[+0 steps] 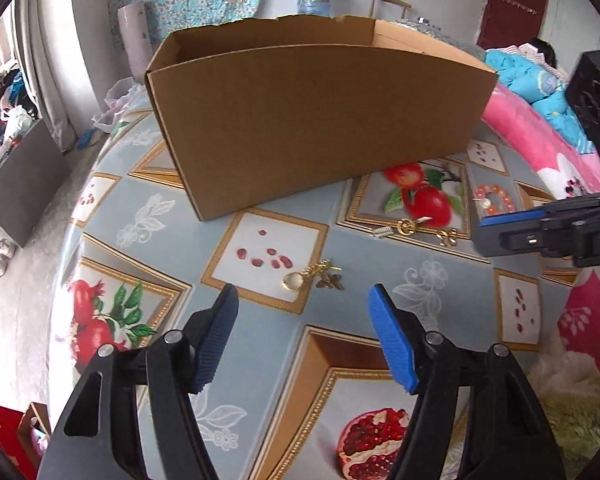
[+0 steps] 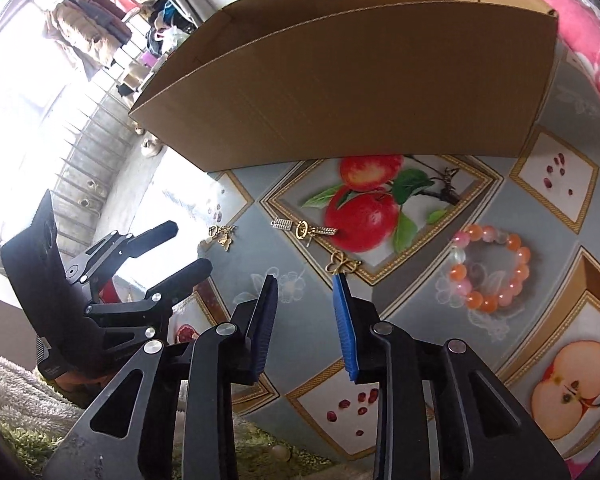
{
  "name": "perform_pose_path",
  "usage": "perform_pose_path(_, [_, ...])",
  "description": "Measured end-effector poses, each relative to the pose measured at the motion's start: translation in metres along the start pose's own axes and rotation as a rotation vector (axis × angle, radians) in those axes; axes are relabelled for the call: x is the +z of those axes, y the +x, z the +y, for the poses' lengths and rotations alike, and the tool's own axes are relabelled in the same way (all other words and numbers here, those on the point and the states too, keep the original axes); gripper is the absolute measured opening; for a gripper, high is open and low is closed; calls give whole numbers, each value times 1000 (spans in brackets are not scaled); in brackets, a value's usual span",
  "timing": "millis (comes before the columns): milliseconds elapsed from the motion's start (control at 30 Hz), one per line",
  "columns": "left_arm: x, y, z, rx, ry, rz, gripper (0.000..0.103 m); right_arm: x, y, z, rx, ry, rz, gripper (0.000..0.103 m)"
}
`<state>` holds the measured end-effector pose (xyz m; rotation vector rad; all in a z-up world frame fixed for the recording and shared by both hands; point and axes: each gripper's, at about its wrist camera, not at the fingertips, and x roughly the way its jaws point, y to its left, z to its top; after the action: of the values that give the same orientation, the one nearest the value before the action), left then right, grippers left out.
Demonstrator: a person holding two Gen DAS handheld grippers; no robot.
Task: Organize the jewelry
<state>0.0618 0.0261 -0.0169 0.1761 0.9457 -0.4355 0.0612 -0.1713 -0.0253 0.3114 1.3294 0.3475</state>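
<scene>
Both grippers hung empty over the bench: left gripper (image 1: 302, 294) wide, ring charm (image 1: 296, 280) just beyond its fingertips; right gripper (image 2: 306, 284) narrower, gold bow (image 2: 342, 265) just beyond its right finger, box (image 2: 340, 92) farther ahead.

Both tools are built alike: the left gripper (image 1: 302, 300) and the right gripper (image 2: 306, 284) have matte black linked arms with triangular cut-outs, round silver pivot screws at the joints, and long fingers faced with ribbed blue pads (image 1: 388, 340). The right one's black body carries white lettering, partly cut off
</scene>
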Motion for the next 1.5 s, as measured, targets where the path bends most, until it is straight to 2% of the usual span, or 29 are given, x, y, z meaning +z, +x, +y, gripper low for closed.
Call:
perform_pose_path(100, [-1, -1, -2, -35, 1, -10, 63, 4, 5, 5, -39, -21, 16, 24])
perform_pose_path(200, [0, 0, -4, -39, 13, -16, 59, 7, 8, 6, -114, -32, 20, 22])
perform_pose_path(433, [2, 2, 2, -68, 4, -21, 53, 8, 7, 4, -218, -66, 22, 23])
perform_pose_path(600, [3, -2, 5, -84, 3, -30, 45, 9, 14, 7, -226, -56, 33, 23])
perform_pose_path(833, [4, 5, 0, -171, -2, -4, 32, -4, 27, 10, -229, -48, 26, 23])
perform_pose_path(1033, [8, 18, -1, -130, -15, 36, 20, -5, 32, 10, -227, -40, 15, 23])
perform_pose_path(1133, [9, 20, 0, -123, -15, 35, 19, -7, 31, 9, -223, -36, 10, 23])
perform_pose_path(1500, [11, 24, -11, -58, 80, 28, 15, -8, 25, 1, -224, -25, 12, 23])
